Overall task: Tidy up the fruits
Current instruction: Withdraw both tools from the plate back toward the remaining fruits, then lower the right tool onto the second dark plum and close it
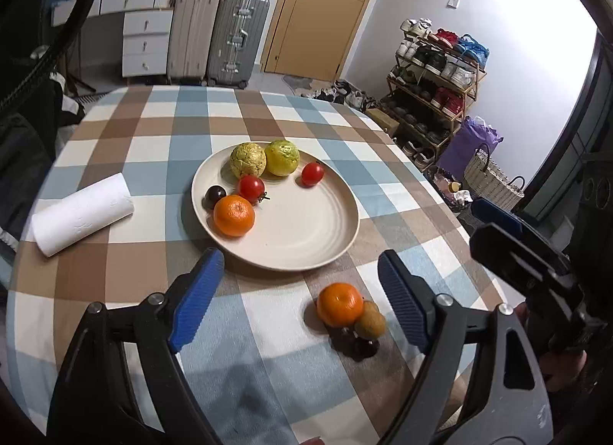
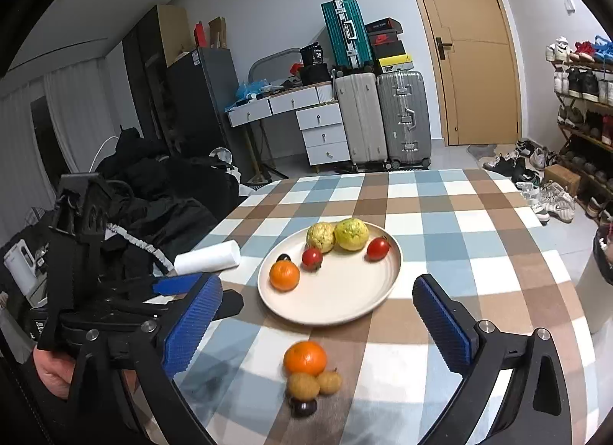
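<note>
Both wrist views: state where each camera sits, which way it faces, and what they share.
Left wrist: sits on the left hand-held gripper, open, facing across the checked table toward the door; the right hand-held gripper shows at the right edge.
Right wrist: sits on the right hand-held gripper, open, facing the same way; the left hand-held gripper and a hand show at left.
Shared: the plate of fruit, and an orange on the cloth.

You have a white paper roll (image 1: 82, 214) lying at nine o'clock on the checked desk (image 1: 184, 146); suitcases (image 2: 383, 119) stand at twelve, a shoe rack (image 1: 436, 77) at two.
</note>
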The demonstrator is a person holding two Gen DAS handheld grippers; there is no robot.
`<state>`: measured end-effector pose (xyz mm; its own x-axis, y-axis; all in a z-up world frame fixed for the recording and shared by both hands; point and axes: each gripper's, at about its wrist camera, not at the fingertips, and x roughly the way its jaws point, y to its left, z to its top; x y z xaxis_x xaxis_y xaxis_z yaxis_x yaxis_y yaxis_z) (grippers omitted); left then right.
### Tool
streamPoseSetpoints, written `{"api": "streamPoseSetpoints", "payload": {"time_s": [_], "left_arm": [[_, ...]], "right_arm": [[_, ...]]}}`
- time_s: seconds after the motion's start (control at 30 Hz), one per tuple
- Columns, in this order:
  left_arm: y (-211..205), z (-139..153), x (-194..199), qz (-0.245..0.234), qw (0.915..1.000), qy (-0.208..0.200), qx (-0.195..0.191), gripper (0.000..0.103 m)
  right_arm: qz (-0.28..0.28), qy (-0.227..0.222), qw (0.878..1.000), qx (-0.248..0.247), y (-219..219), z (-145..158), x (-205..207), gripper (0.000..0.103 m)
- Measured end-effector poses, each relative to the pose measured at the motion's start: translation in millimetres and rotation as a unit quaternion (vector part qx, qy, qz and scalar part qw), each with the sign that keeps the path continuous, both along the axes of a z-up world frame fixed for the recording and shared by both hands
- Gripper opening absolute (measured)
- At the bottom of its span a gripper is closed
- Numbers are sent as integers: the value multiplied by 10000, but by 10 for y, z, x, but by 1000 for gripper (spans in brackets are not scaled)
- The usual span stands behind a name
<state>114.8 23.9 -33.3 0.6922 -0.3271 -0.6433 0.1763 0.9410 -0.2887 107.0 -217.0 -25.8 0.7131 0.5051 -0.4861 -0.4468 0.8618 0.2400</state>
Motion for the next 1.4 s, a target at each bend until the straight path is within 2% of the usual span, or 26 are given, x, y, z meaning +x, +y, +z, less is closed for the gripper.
{"api": "streamPoseSetpoints", "payload": {"time_s": [0.17,0.23,0.33,0.5,0.67,0.93,1.1,1.27,1.3,1.33,1.4], "left_arm": [[-59,14,-258,126,9991,-292,285,88],[-52,7,-346,181,9987,-360,308,96],[-31,-21,-454,323,9978,-468,330,101],[-20,-148,-539,363,9979,-380,389,101],[-16,-313,-557,531,9969,-216,544,102],[15,-501,-540,413,9973,19,604,102],[94,-587,-514,531,9970,139,545,102],[153,-631,-476,577,9970,227,460,102],[159,-628,-479,590,9970,219,452,102],[164,-626,-478,600,9970,211,434,102],[165,-627,-473,632,9968,209,439,102]], "right_arm": [[-61,1,10000,-33,-27,-78,-175,102],[-91,25,9999,-46,-31,-133,-236,102],[-127,156,9998,-17,-41,-242,-290,102],[-106,494,9987,40,-63,-480,-335,102],[58,644,9979,61,-25,-631,-347,102],[287,949,9949,163,59,-848,-304,102],[535,1098,9924,112,161,-976,-286,102],[488,1281,9904,182,187,-1009,-240,99],[455,1350,9897,124,203,-1020,-219,94],[464,1406,9889,90,220,-1030,-204,82],[513,1475,9877,53,246,-1057,-186,77]]}}
